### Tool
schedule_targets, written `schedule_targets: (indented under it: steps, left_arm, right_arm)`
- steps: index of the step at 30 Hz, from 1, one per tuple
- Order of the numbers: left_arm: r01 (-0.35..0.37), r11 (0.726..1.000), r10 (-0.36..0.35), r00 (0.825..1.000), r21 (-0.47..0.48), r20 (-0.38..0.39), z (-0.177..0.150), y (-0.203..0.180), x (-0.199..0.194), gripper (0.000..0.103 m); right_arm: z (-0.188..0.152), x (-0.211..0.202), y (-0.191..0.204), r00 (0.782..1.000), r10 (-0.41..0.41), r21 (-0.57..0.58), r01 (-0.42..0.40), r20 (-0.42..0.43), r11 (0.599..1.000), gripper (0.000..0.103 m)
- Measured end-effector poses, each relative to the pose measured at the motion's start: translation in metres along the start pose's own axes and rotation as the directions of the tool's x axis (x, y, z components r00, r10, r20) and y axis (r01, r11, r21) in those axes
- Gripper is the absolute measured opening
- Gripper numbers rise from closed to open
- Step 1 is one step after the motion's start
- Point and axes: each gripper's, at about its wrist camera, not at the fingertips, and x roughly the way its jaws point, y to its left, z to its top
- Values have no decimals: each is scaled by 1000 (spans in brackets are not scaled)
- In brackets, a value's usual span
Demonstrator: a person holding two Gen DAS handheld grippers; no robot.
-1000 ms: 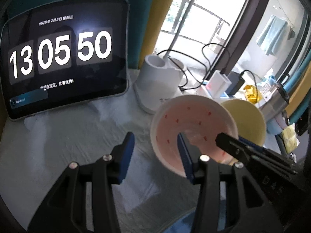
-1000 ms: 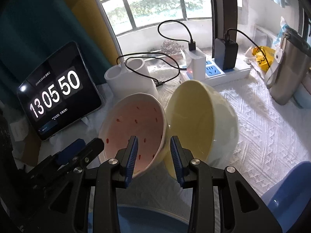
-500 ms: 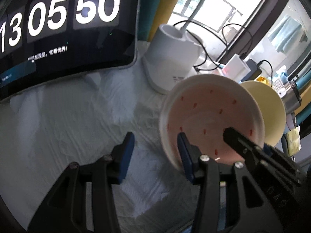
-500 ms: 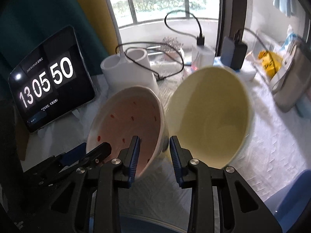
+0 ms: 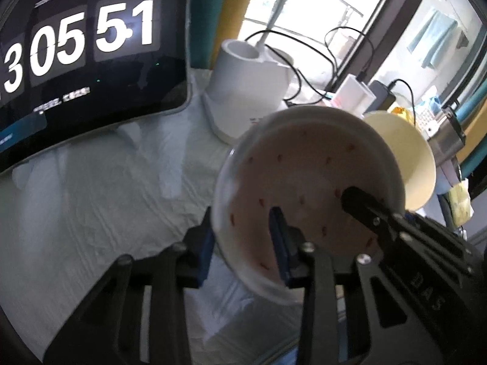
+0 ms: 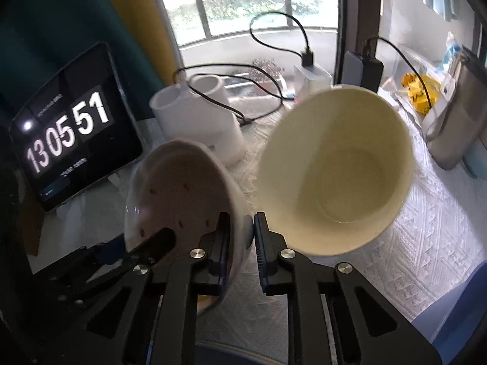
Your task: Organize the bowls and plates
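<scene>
A pink bowl with red specks [image 5: 304,188] is held tilted above the white cloth; it also shows in the right wrist view [image 6: 182,188]. My left gripper [image 5: 243,243] straddles its near rim, one finger outside and one inside. My right gripper [image 6: 240,243] is shut on the same bowl's other rim, and its tip shows inside the bowl in the left wrist view. A pale yellow bowl [image 6: 338,170] stands tilted against the pink bowl's right side; it also shows behind it in the left wrist view [image 5: 404,164].
A tablet clock [image 5: 76,60] leans at the back left. A white twin-tube holder [image 5: 246,91] stands behind the bowls, with cables, chargers and a power strip [image 6: 313,70] by the window. A steel flask [image 6: 456,115] stands right. A blue dish [image 6: 456,328] lies bottom right.
Both grippers have moved forward and the pink bowl has risen and tipped more upright. My left gripper has narrowed onto the bowl's rim. The yellow bowl now looms larger and nearer.
</scene>
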Motion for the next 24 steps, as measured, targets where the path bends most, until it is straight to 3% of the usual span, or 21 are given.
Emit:
schedule_targets:
  steps: [12,24]
  left_arm:
    - [12,1000,-13,999,13,52,-3,-2,-20,35]
    - [19,999,-22,995,34,97,-9,-12,-45,35]
  right_arm:
    - [-8,-15,3,1000,21,4,-21,-17,1000,15]
    - [-13,-43,0,999,33,2,-33,26,999,15]
